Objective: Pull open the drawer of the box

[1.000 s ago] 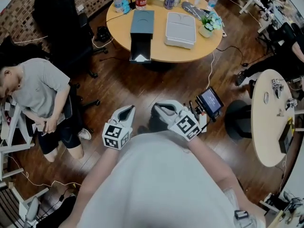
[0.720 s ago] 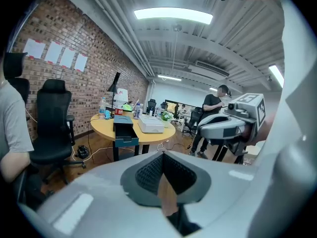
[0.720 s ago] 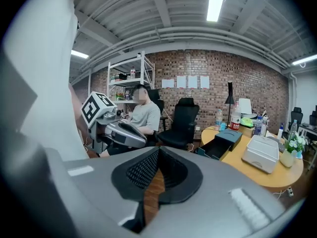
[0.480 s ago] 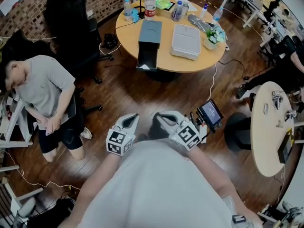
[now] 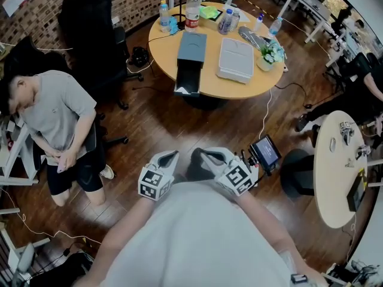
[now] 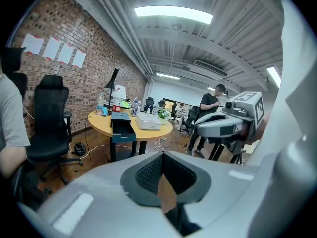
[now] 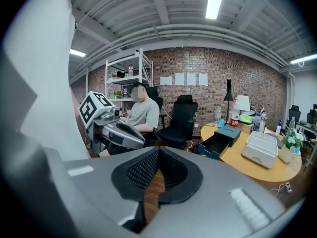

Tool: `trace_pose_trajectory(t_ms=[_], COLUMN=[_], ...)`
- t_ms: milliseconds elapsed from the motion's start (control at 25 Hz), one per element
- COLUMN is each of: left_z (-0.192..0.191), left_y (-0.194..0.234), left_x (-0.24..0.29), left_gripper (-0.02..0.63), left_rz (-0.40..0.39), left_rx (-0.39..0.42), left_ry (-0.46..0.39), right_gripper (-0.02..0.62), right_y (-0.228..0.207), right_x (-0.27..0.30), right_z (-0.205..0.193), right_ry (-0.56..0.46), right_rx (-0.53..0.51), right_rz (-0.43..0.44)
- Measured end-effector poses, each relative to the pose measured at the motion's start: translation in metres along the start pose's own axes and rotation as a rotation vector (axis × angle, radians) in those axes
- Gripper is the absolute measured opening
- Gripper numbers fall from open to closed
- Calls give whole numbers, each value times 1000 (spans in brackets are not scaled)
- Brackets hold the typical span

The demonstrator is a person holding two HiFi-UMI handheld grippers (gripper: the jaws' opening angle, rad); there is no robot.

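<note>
The dark teal box (image 5: 192,45) stands on the round wooden table (image 5: 239,87) at the far side of the room, and its drawer (image 5: 188,80) sticks out over the table's near edge. The box also appears in the left gripper view (image 6: 120,117) and the right gripper view (image 7: 237,131), with the drawer (image 7: 216,145) open. Both grippers hang close to my chest, far from the table. My left gripper (image 5: 169,156) is shut and empty. My right gripper (image 5: 201,155) is shut and empty too. Their pads meet in both gripper views, left gripper (image 6: 162,155) and right gripper (image 7: 157,153).
A pale grey case (image 5: 236,59), bottles (image 5: 192,5) and a small plant (image 5: 270,54) share the table. A seated person (image 5: 57,115) and a black office chair (image 5: 90,34) are at the left. A small screen on a stand (image 5: 265,152) and a white round table (image 5: 335,166) are at the right.
The head view has shifted, so the table and box now sit lower in the picture. Both grippers stay shut by my chest, side by side.
</note>
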State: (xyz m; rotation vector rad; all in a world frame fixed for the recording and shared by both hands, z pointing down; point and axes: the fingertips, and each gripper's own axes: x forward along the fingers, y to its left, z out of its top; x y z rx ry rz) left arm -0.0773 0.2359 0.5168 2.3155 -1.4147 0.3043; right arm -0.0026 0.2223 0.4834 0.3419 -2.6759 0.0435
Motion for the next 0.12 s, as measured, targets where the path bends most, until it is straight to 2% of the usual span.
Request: trace_pose_trajectory(t_ms=[120], left_z=[-6], left_y=[-2], left_x=[0], left_gripper=[6], left_rz=[-9], left_rx=[-9], left_ry=[12], right_gripper=[5], right_y=[4], right_x=[-1], right_z=[-8], right_ry=[15], right_rx=[12], right_rz=[1])
